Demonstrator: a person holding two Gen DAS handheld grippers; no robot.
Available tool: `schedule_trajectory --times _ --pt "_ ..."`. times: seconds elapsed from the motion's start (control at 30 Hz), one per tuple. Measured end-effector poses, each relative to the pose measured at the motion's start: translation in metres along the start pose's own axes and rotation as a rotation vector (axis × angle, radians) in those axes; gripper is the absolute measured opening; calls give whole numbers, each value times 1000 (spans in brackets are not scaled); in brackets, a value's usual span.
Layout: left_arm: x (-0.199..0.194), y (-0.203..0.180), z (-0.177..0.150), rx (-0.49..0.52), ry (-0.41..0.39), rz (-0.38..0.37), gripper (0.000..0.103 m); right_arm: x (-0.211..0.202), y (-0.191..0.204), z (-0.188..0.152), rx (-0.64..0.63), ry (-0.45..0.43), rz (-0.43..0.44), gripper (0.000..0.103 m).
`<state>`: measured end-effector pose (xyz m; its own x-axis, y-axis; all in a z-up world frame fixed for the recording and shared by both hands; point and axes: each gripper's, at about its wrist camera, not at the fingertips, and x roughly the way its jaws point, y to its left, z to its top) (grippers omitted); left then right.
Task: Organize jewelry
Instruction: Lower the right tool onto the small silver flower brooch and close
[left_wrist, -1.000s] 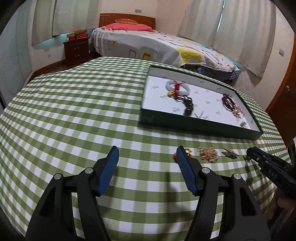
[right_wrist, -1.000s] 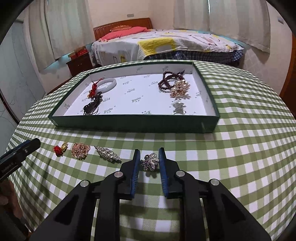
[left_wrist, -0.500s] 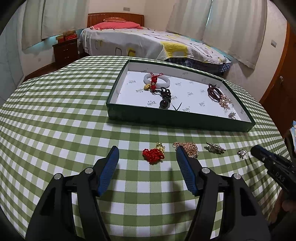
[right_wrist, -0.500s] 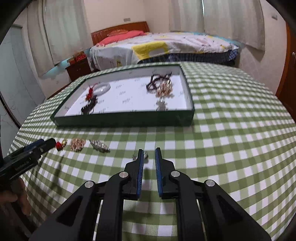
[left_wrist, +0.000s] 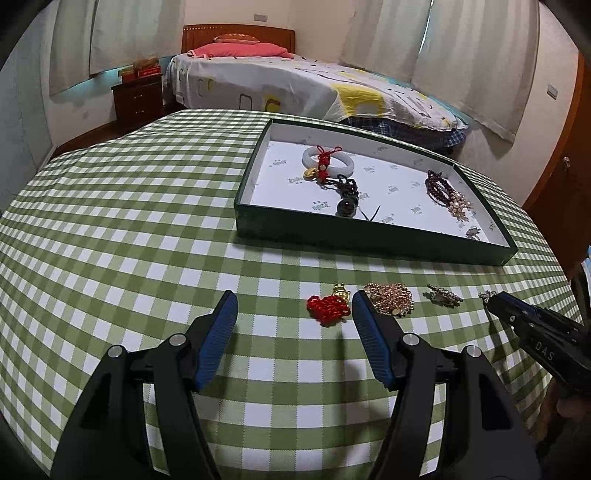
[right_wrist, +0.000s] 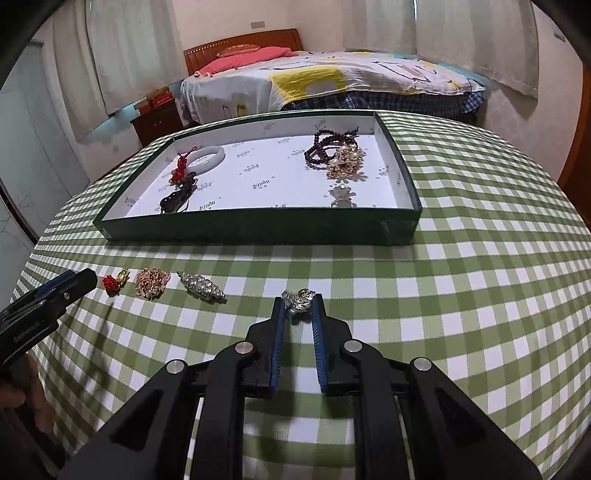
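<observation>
A green tray (left_wrist: 369, 236) (right_wrist: 258, 230) with a white liner holds a white bangle (left_wrist: 328, 159), dark beads and other pieces. In front of it on the checked cloth lie a red knot charm (left_wrist: 327, 304) (right_wrist: 110, 283), a gold brooch (left_wrist: 391, 297) (right_wrist: 151, 282) and a silver leaf brooch (left_wrist: 443, 295) (right_wrist: 201, 290). My left gripper (left_wrist: 293, 308) is open, with the red charm between its fingertips. My right gripper (right_wrist: 298, 301) is shut on a small silver flower brooch (right_wrist: 300, 300), held at its fingertips just above the cloth.
The round table (left_wrist: 110, 221) carries a green-and-white checked cloth and drops away at its edges. A bed (left_wrist: 295, 85) and a dark nightstand (left_wrist: 136, 96) stand behind it. A wooden door (left_wrist: 557, 166) is at the right.
My right gripper closed on the silver flower brooch and lifted it slightly. My left gripper moved right until the red charm lay between its open fingers.
</observation>
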<state>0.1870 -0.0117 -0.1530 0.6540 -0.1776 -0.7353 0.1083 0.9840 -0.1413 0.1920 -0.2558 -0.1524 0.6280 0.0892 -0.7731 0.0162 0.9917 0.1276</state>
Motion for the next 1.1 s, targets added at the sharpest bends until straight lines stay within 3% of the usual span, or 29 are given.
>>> schedule_trajectory --times 0.47,0.5,0.57,0.63,1.03,1.1 --pt "-3 3 2 -8 -14 -5 63 3 5 6 -21 2 -1 17" --pt "-3 3 2 -8 -13 -5 63 4 5 6 -22 4 -1 19" --pt "-3 3 3 -8 -11 -5 63 4 5 7 -23 -2 -5 34" --pt "-3 3 3 -9 -10 -6 63 4 6 9 -29 -12 -10 37" --pt "-1 0 2 -7 -6 -9 63 10 2 12 -25 2 -6 35" --pt "-1 0 1 -7 -6 -9 63 11 -1 11 -11 11 4 29"
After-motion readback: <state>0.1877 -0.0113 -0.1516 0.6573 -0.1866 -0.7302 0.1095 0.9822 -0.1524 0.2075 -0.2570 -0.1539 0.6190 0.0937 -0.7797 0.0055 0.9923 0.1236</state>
